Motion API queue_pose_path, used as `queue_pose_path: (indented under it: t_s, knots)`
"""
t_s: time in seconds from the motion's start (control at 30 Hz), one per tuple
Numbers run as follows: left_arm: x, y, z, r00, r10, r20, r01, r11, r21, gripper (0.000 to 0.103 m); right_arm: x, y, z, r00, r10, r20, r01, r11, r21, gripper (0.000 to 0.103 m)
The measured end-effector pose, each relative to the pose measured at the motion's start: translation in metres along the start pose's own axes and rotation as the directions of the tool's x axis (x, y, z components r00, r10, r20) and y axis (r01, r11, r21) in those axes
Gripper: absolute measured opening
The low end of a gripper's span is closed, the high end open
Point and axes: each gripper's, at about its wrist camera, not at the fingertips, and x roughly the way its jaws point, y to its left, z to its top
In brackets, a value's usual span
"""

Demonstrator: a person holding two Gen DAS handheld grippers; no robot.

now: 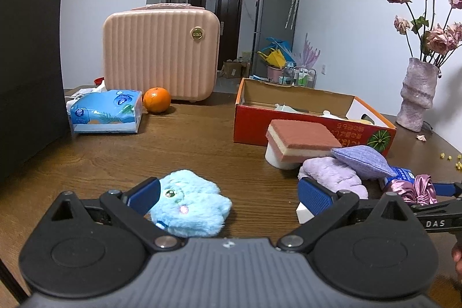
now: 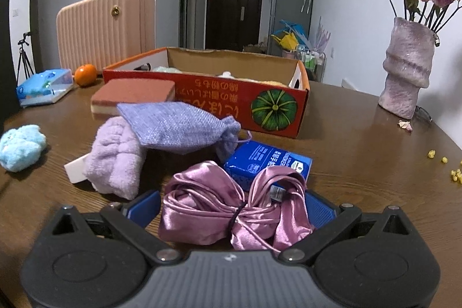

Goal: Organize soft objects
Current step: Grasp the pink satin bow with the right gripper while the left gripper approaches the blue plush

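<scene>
Glossy wooden desk, crumpled pink satin pouch flanked by the spread right hand-held gripper, fluffy blue plush beside the spread left hand-held gripper

My left gripper has a ribbed dark grey body flanked by two round black discs, from which black linkage arms with silver pivot screws run out to blue pads with a fine dotted texture. My right gripper is built the same way: grey ribbed housing, a small white mark at its top centre, black triangular brackets and blue pads. Seen from my left camera, its black side carries white "DAS" lettering.
</scene>
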Motion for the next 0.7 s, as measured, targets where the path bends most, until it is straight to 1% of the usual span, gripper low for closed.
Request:
queue_pose_path:
  t_s: [0.1, 0.3, 0.37, 0.5, 0.7]
  knots:
    - [0.0007, 0.0003, -0.0003, 1.000, -0.001, -0.004, 0.001, 1.000, -0.003, 0.103, 0.0047, 0.0017, -0.0006, 1.000, -0.009, -0.005, 0.009, 1.000, -0.011, 0.103]
    - [-0.0009, 0.0000, -0.0002, 1.000, -0.004, 0.001, 0.004, 1.000, -0.003, 0.103, 0.0076, 0.0003, -0.0012, 1.000, 0.001, -0.012, -0.001, 1.000, -0.005, 0.102]
    - [-0.0010, 0.0001, -0.0005, 1.000, -0.003, 0.001, 0.003, 1.000, -0.002, 0.103, 0.0066, -0.0021, -0.0006, 1.000, 0.009, -0.008, -0.009, 1.000, 0.006, 0.095]
    - [-0.0007, 0.0002, -0.0004, 1.000, -0.003, 0.001, 0.003, 1.000, -0.001, 0.103, 0.0058, -0.0027, -0.0012, 1.000, 0.016, -0.007, -0.016, 1.000, 0.011, 0.091]
    - [-0.0003, -0.0014, -0.0009, 1.000, 0.000, -0.003, 0.000, 1.000, 0.004, 0.103, 0.0011, -0.0012, -0.0026, 1.000, 0.022, 0.010, -0.022, 1.000, 0.001, 0.074]
